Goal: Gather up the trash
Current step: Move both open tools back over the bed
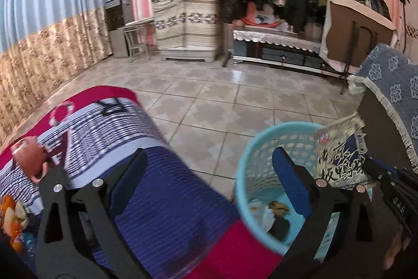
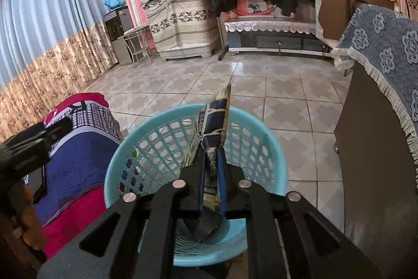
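A light blue plastic basket point(image 2: 261, 127) stands on the tiled floor beside the table. My right gripper point(image 2: 211, 156) is above it, shut on a crumpled snack wrapper point(image 2: 216, 122) with dark blue and cream print that sticks up over the basket's opening. In the left wrist view the same wrapper point(image 1: 339, 156) hangs at the basket's point(image 1: 250, 161) right rim, and scraps of trash point(image 1: 271, 208) lie in the bottom. My left gripper point(image 1: 209, 156) stands wide open with nothing between its fingers, spanning the table edge and the basket's left rim.
A table under a red, white and blue striped cloth point(image 1: 167, 187) lies to the left, with a pink cup point(image 1: 28, 156) and orange peels point(image 1: 10, 211) on it. A dark cabinet with a blue patterned cover point(image 2: 378, 122) stands close on the right. Tiled floor point(image 2: 235, 85) stretches ahead.
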Action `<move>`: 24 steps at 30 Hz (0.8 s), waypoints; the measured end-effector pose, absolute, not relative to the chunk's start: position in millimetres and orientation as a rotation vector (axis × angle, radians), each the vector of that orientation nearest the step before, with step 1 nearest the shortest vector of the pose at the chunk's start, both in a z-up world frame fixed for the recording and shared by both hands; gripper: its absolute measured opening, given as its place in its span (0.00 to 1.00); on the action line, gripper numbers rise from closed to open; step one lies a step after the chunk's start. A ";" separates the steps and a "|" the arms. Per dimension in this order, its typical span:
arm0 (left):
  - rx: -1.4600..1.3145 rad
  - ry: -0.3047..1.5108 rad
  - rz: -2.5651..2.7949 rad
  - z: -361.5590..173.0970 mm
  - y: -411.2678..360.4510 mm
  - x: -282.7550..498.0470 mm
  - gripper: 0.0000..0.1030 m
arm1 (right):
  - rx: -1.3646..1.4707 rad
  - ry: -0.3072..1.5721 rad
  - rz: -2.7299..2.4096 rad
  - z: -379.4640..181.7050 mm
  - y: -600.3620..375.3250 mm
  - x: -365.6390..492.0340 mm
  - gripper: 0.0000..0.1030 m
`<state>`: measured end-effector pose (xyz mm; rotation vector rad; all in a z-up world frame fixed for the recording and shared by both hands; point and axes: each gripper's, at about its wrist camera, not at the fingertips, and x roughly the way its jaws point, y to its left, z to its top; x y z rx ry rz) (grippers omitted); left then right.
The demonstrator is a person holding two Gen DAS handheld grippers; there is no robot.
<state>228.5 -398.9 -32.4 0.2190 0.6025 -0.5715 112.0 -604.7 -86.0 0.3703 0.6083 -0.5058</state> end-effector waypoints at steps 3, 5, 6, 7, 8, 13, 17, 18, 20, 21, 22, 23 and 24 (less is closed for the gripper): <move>0.213 0.575 -0.523 -22.7 -371.3 228.0 0.91 | 0.334 0.623 -0.503 -89.3 -594.9 122.7 0.62; 0.204 0.557 -0.478 -15.3 -349.1 224.8 0.94 | 0.323 0.625 -0.497 -90.0 -590.1 125.5 0.64; 0.197 0.553 -0.466 -11.9 -341.4 225.0 0.94 | 0.317 0.632 -0.497 -90.2 -587.7 127.5 0.64; 0.182 0.545 -0.454 -6.6 -327.1 222.9 0.94 | 0.310 0.636 -0.498 -89.9 -585.5 128.3 0.69; 0.169 0.540 -0.444 -2.1 -316.8 221.8 0.94 | 0.304 0.636 -0.500 -89.3 -584.1 127.8 0.72; 0.116 0.530 -0.385 11.9 -269.1 215.7 0.95 | 0.270 0.572 -0.526 -75.8 -574.7 118.7 0.88; 0.109 0.516 -0.334 17.4 -237.6 207.6 0.95 | 0.250 0.549 -0.518 -68.1 -565.7 118.1 0.91; 0.105 0.514 -0.323 17.3 -230.0 204.6 0.95 | 0.244 0.542 -0.512 -65.9 -561.7 118.0 0.91; 0.087 0.516 -0.299 19.0 -211.1 200.1 0.95 | 0.235 0.530 -0.502 -62.9 -555.4 118.7 0.93; 0.081 0.517 -0.293 19.2 -205.7 198.3 0.95 | 0.223 0.524 -0.496 -61.0 -550.5 118.9 0.93; 0.072 0.517 -0.280 19.9 -194.2 195.3 0.95 | 0.211 0.518 -0.492 -59.2 -545.4 119.0 0.93; 0.068 0.516 -0.269 20.3 -187.1 192.7 0.95 | 0.202 0.511 -0.486 -57.3 -540.4 118.6 0.93; 0.069 0.515 -0.257 20.6 -180.5 190.0 0.95 | 0.198 0.505 -0.479 -56.0 -537.0 119.0 0.93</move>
